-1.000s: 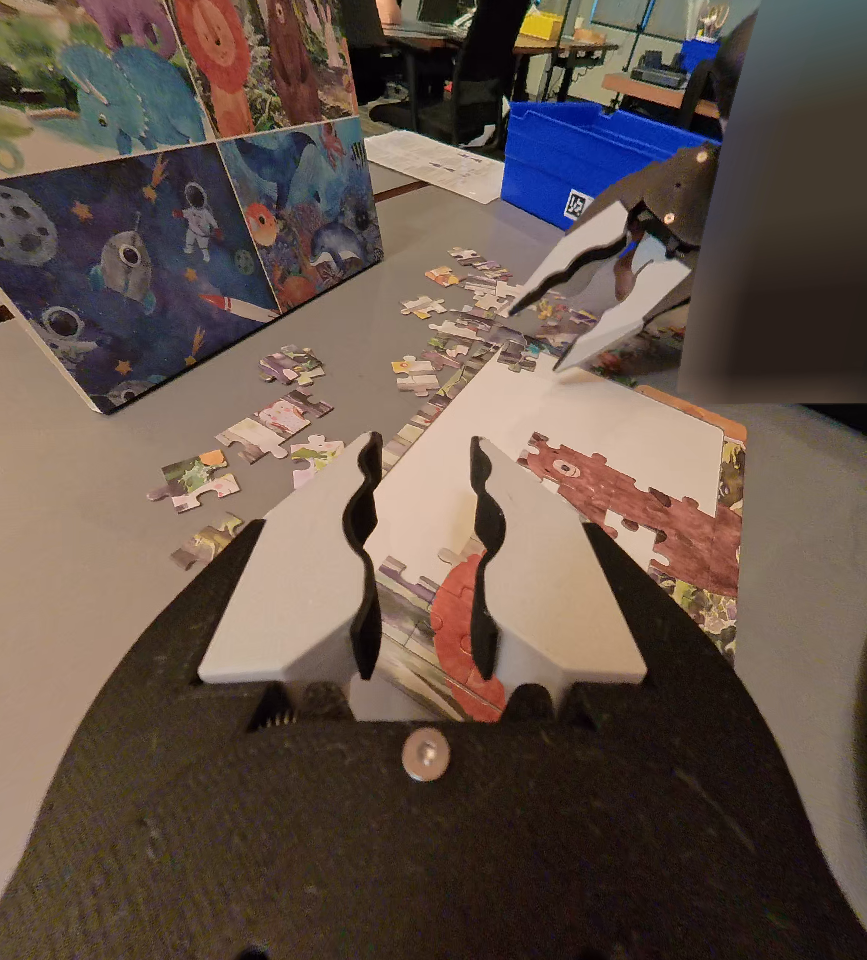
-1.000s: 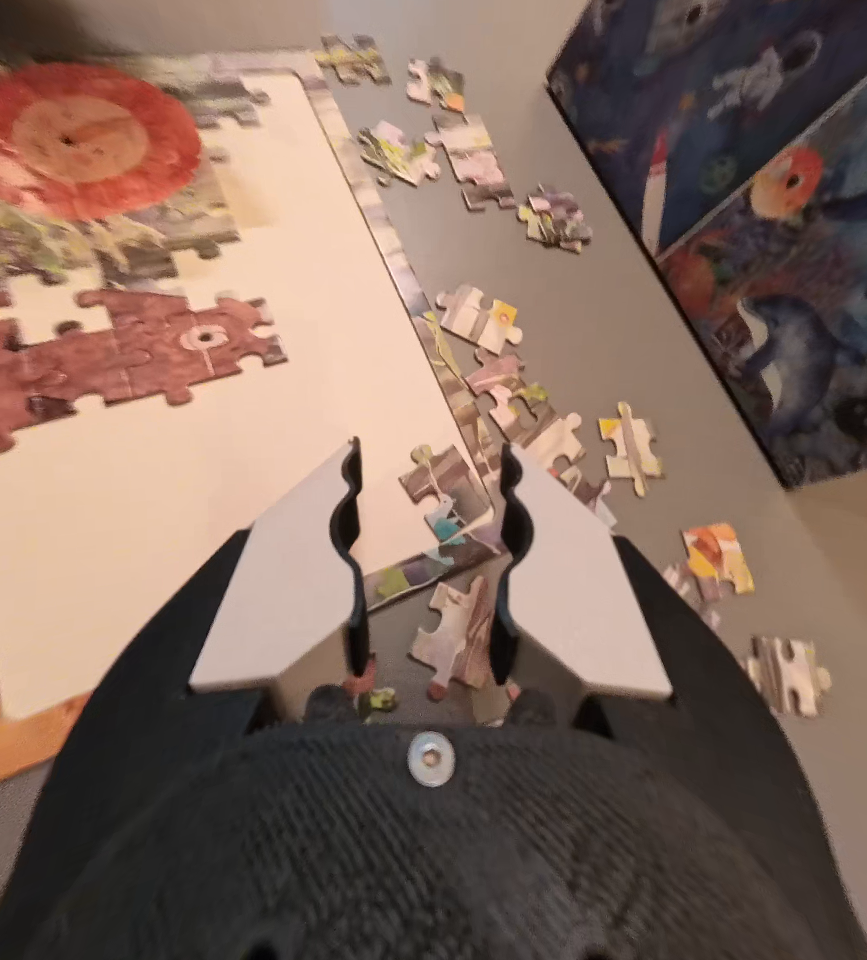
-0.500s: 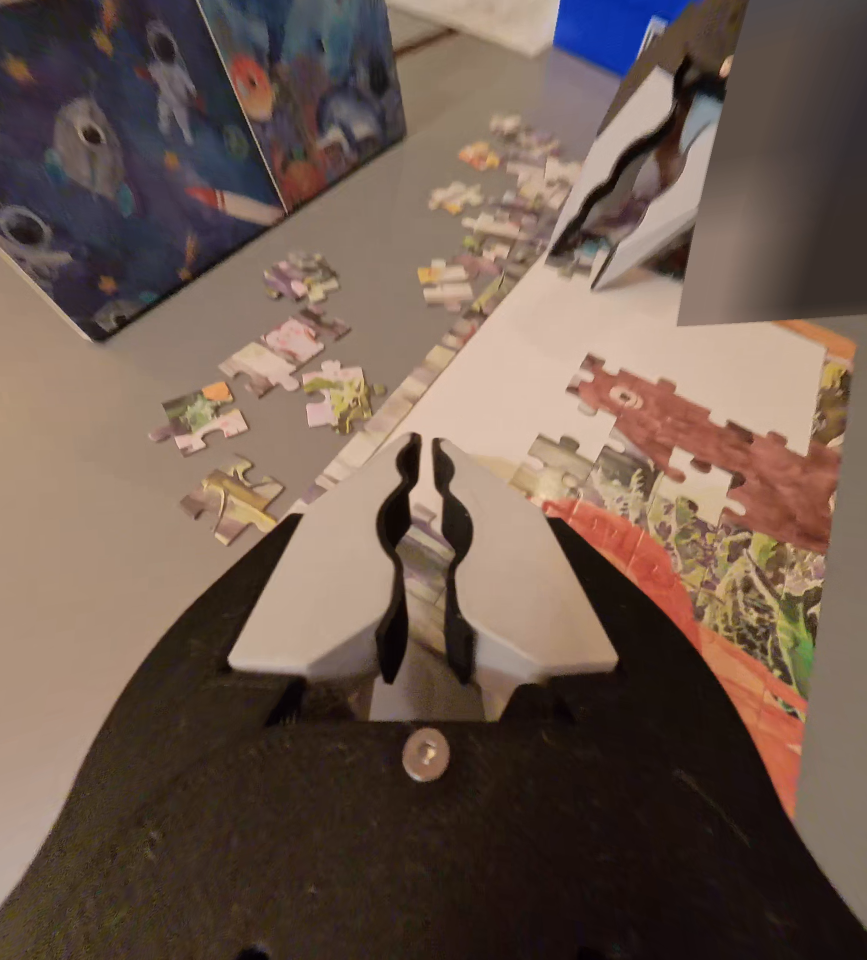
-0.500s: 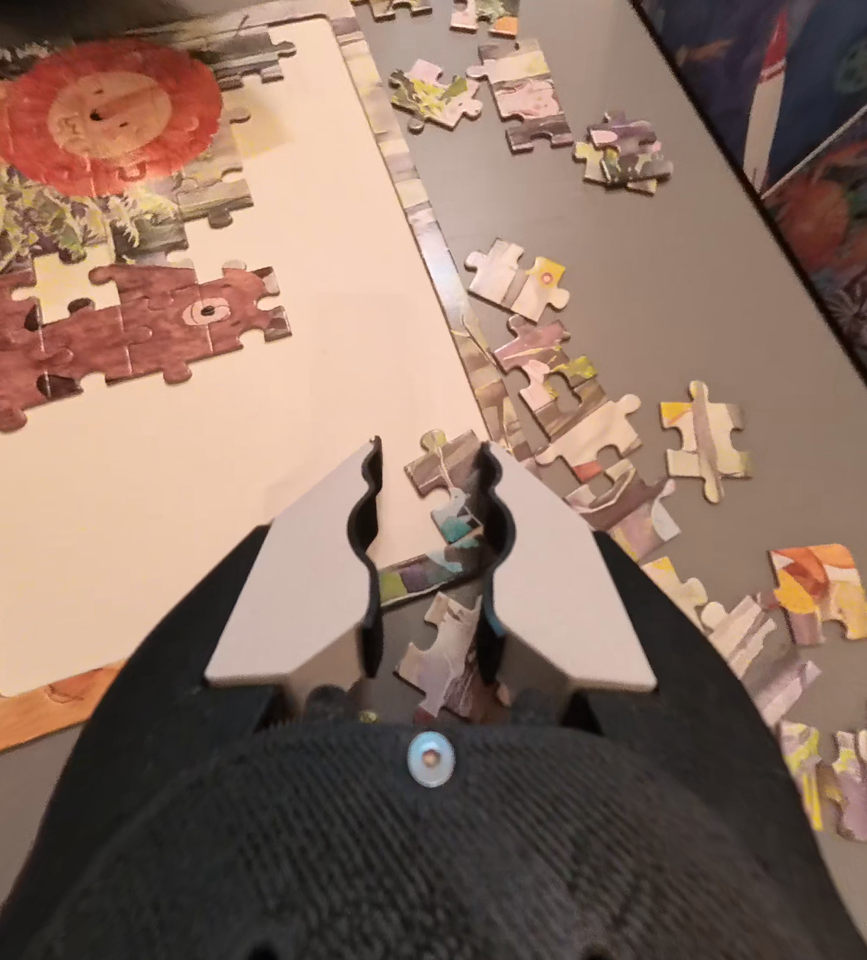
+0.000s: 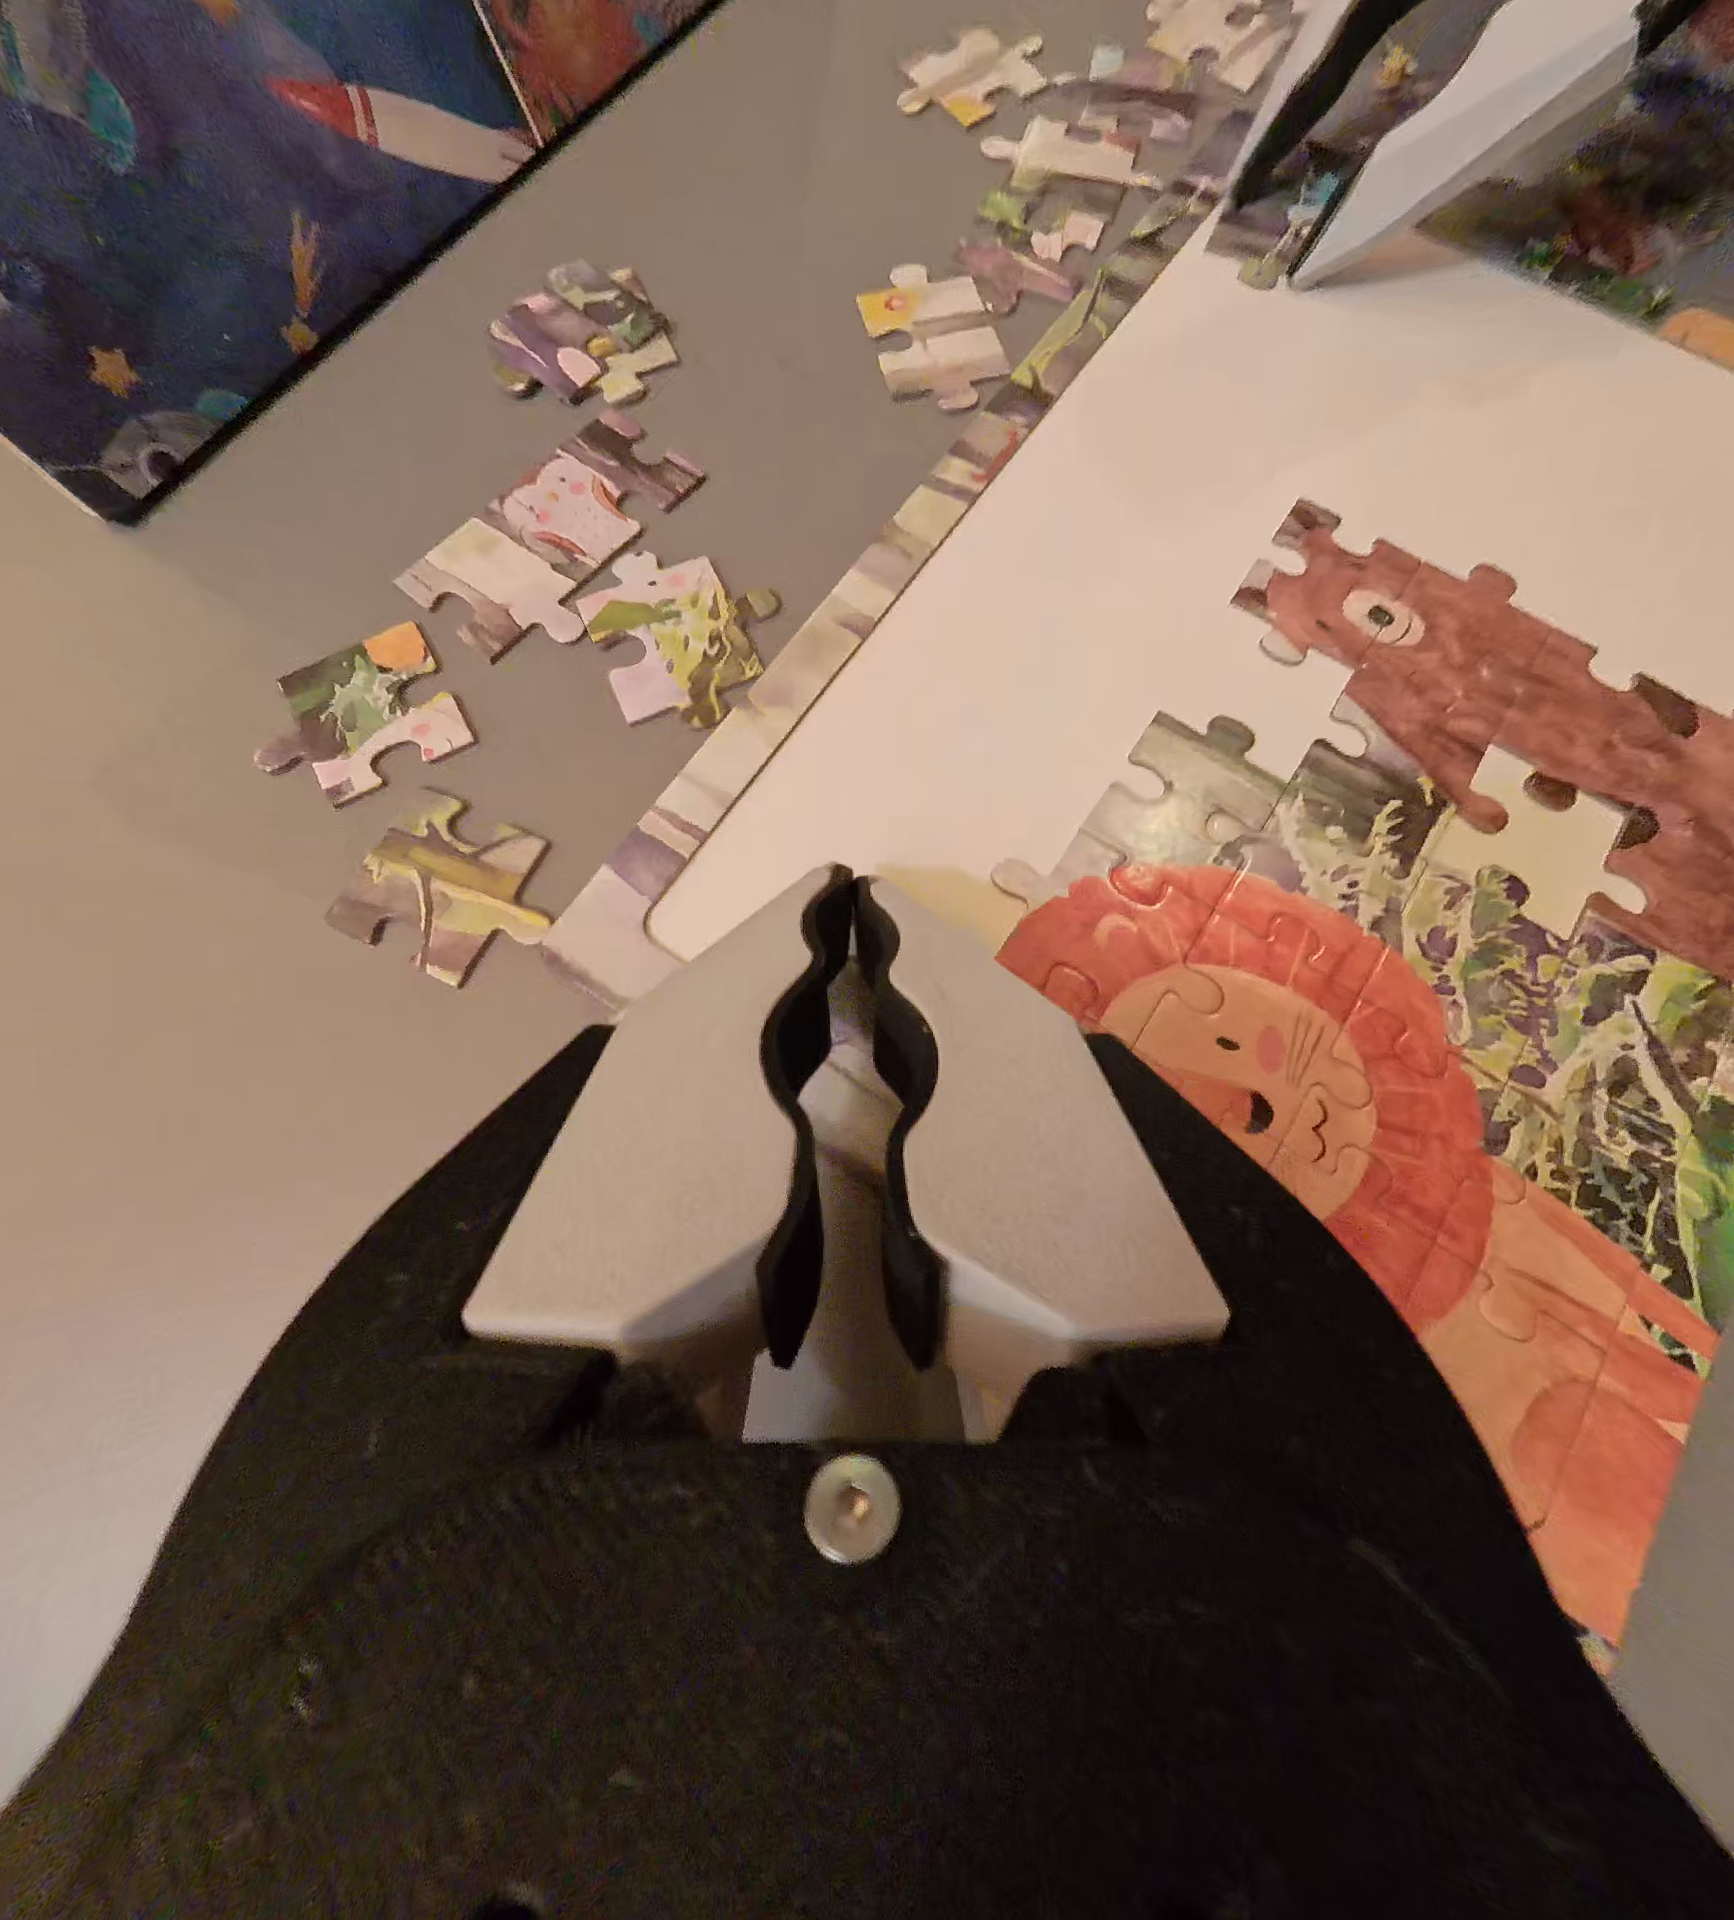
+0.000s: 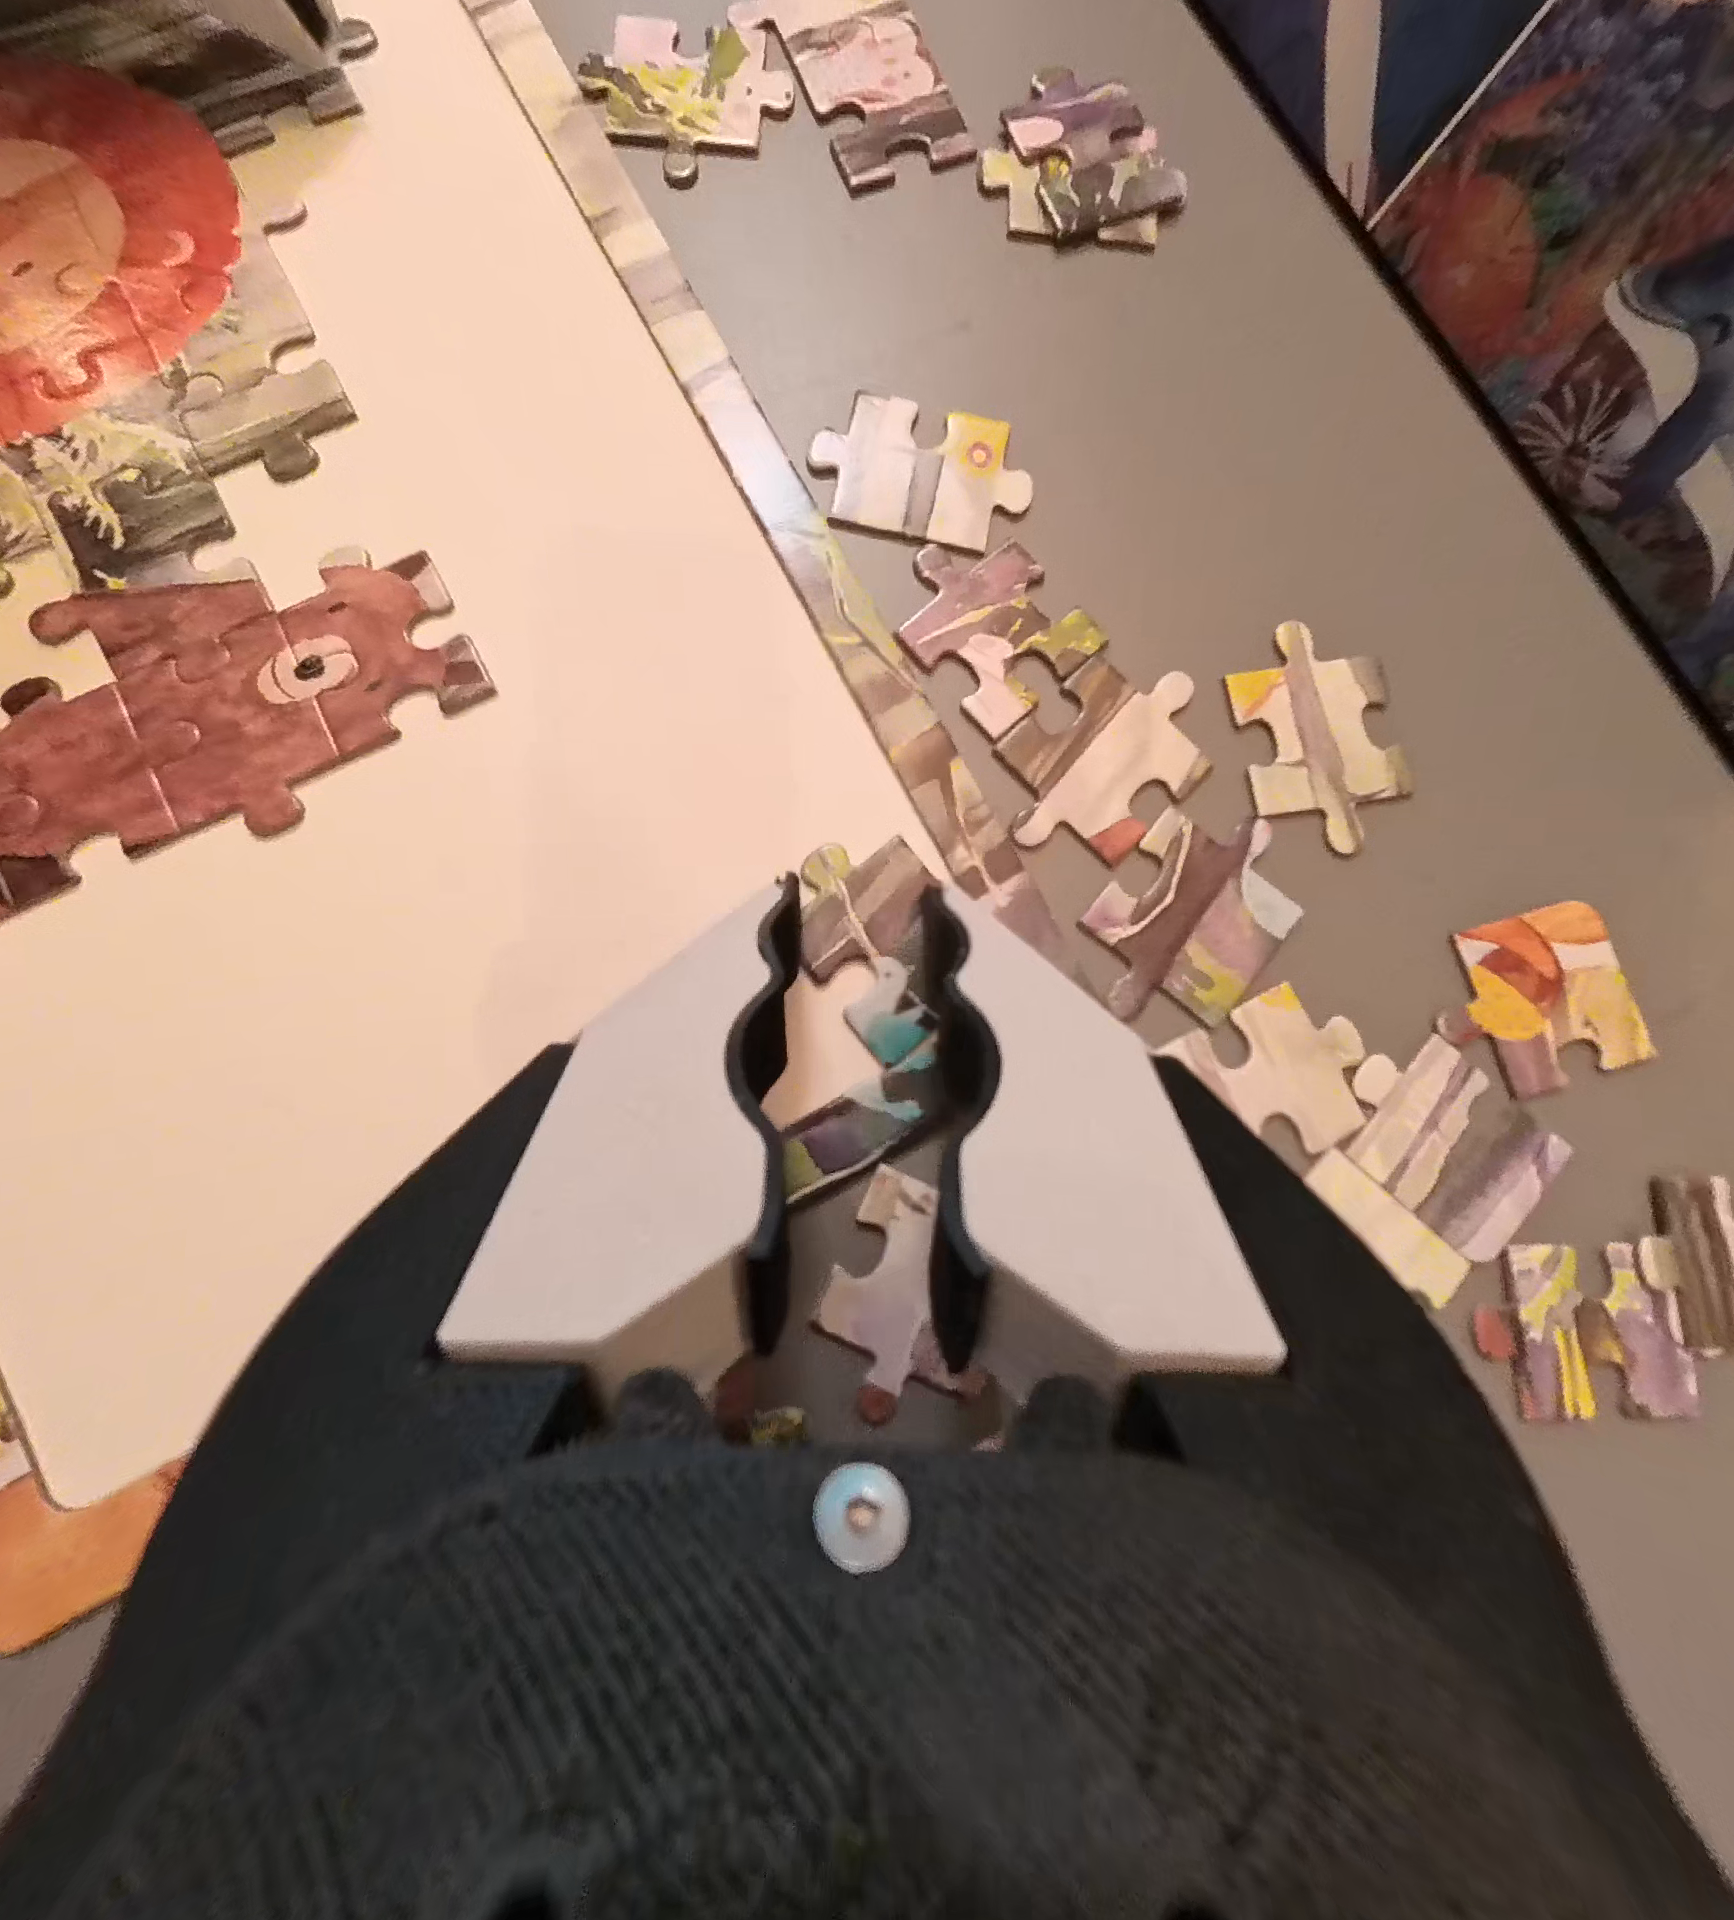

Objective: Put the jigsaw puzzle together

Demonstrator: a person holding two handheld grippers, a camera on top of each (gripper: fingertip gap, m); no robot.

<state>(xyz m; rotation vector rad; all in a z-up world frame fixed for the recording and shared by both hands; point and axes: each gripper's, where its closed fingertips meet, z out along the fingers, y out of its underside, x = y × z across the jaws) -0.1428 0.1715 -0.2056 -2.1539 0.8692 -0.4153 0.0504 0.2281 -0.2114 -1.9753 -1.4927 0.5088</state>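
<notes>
A white puzzle board (image 5: 1206, 468) lies on the grey table, with a red lion (image 5: 1258, 1060) and a brown bear (image 5: 1528, 686) partly assembled on it. My left gripper (image 5: 852, 894) is shut with nothing seen in it, its tips over the board's near corner frame. My right gripper (image 6: 863, 904) is closed on a grey puzzle piece with a teal patch (image 6: 884, 966) at the board's (image 6: 427, 935) far corner edge. It also shows in the left wrist view (image 5: 1278, 239). The lion (image 6: 32, 270) and bear (image 6: 219, 686) show in the right wrist view too.
Several loose pieces (image 5: 364, 707) lie on the table along the board's edge, and more (image 6: 1320, 738) lie right of my right gripper. A picture panel with space and sea art (image 5: 115, 260) stands behind them (image 6: 1673, 364). An orange mat (image 6: 42, 1548) sticks out under the board. The tips of one gripper are about 20 cm away from the tips of the other.
My left gripper has shut and moved down and back toward the board's near corner. My right gripper has narrowed its jaws around the teal-patched piece and moved closer to it.
</notes>
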